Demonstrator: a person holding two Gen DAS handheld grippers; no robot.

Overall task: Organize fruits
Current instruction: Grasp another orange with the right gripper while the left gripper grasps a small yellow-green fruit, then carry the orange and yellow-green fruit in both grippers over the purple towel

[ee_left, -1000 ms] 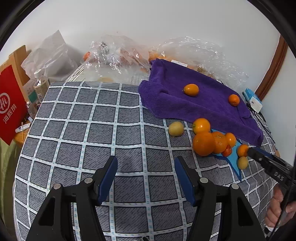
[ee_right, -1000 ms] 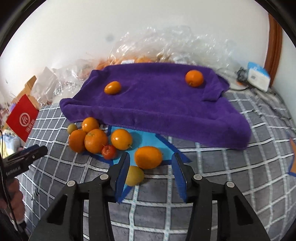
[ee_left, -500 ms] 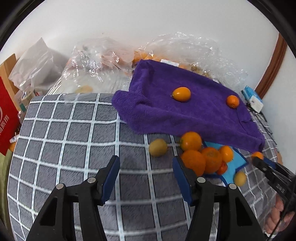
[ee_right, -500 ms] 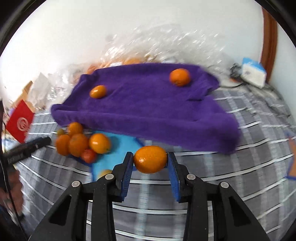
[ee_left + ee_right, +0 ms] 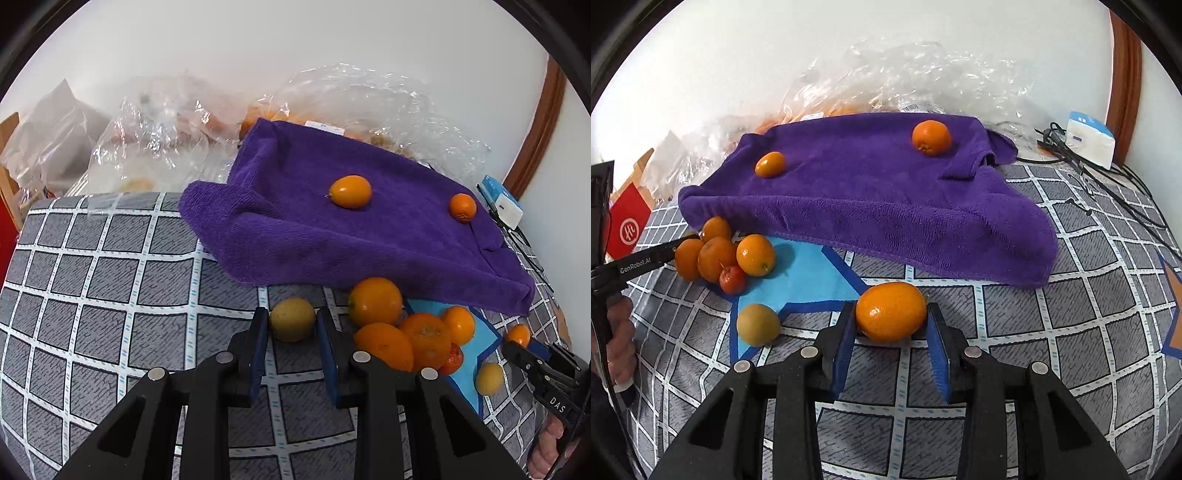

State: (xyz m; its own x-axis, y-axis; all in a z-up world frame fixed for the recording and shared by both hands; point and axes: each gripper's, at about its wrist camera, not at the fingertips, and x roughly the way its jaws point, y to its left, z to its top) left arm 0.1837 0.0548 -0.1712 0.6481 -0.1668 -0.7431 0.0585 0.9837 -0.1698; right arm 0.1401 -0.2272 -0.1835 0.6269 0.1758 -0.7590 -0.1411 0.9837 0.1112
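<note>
Two fruits are in hand at once. Left gripper: pads closed around a yellow-green fruit, contact on both flanks; whether it has left the checked cloth I cannot tell. Right gripper: pads closed onto an oval orange fruit at its widest girth, which seems raised just off the cloth.

Handling, judged: both fruits look light, firm-skinned and smooth, so liable to roll or squirt out if pinched off-centre. Best hold is across the middle, pads square to the sides, with modest force, since thin peel would bruise. The oval one sits with its long axis across the pads; a hold on the short axis would likely be steadier.

Appearance: the orange fruit is glossy, egg-shaped, with a small highlight and no visible blemish. The yellow-green one is rounder, duller, faintly mottled.

Location of the rest: a cluster of oranges with one small red fruit lies at the edge of the blue star patch, just below the hem of the purple towel. Another yellow-green fruit sits alone on the patch's near point. Two orange fruits rest well apart on top of the towel, which looks like the sorting area.
</note>
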